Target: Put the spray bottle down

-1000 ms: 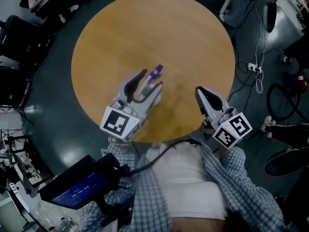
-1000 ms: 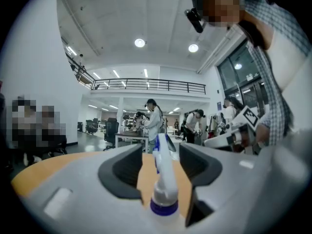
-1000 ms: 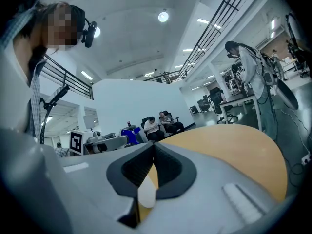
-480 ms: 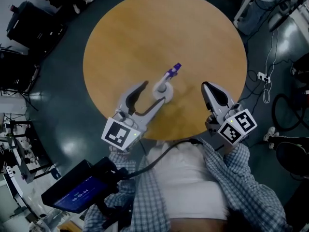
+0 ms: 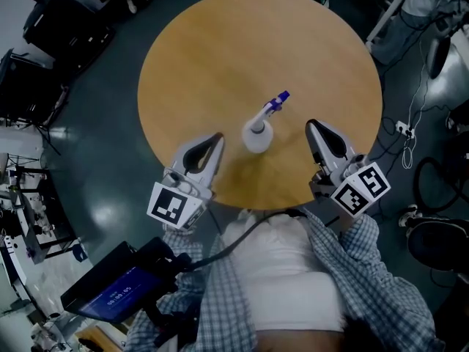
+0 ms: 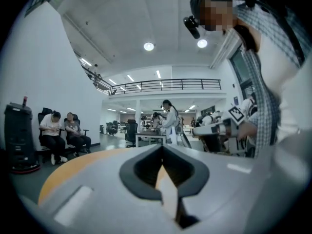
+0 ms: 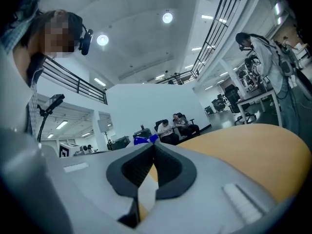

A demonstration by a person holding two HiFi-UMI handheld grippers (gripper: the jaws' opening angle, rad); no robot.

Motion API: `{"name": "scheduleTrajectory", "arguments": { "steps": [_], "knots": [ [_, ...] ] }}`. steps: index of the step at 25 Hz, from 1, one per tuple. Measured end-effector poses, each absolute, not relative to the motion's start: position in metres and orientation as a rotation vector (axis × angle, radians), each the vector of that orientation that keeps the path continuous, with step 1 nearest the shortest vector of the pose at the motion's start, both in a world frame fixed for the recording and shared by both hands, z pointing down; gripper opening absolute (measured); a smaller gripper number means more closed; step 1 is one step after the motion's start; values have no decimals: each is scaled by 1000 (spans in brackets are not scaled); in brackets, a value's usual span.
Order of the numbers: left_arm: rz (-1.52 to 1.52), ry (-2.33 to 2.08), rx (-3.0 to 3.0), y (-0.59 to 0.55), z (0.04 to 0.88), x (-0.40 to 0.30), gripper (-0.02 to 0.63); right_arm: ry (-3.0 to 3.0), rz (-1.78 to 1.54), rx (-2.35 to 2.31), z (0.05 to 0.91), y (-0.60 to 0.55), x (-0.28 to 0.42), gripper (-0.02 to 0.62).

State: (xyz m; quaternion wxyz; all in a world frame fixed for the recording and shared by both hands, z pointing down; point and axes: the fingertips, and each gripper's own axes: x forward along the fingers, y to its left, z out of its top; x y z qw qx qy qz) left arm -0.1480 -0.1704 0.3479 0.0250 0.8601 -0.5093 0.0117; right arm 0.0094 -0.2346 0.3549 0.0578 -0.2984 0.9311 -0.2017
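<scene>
- My left gripper (image 5: 217, 138) sits nearest me at the table edge, jaws pressed together with nothing between them. 1 second ago they were around the spray bottle. They then spread wide, and now the gripper has drawn back toward me.
- My right gripper (image 5: 313, 127) is at the same edge on the other side, its jaws also together and empty.
- Just beyond, between the 2 grippers and touching neither, the spray bottle (image 5: 258, 135) stands free on the round wooden table (image 5: 220, 42).
- I judge the put-down done, since the bottle holds itself up without my grip.
- Its long axis seems to rise straight from the tabletop, base down. The blue nozzle (image 5: 279, 100) points away from me, toward the head view's upper right.
</scene>
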Motion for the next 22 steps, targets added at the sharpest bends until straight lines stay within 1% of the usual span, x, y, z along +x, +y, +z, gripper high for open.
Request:
{"name": "scheduleTrajectory", "arguments": {
  "steps": [2, 13, 22],
  "knots": [
    [73, -1588, 2654, -170, 350, -147, 2, 2842, -597, -891, 355, -231, 6, 3],
    [66, -1543, 2668, -167, 353, -140, 2, 2926, -466, -892, 351, -224, 2, 3],
    [58, -1514, 2677, -165, 352, -130, 2, 2938, -494, -851, 353, -222, 0, 3]
  ]
}}
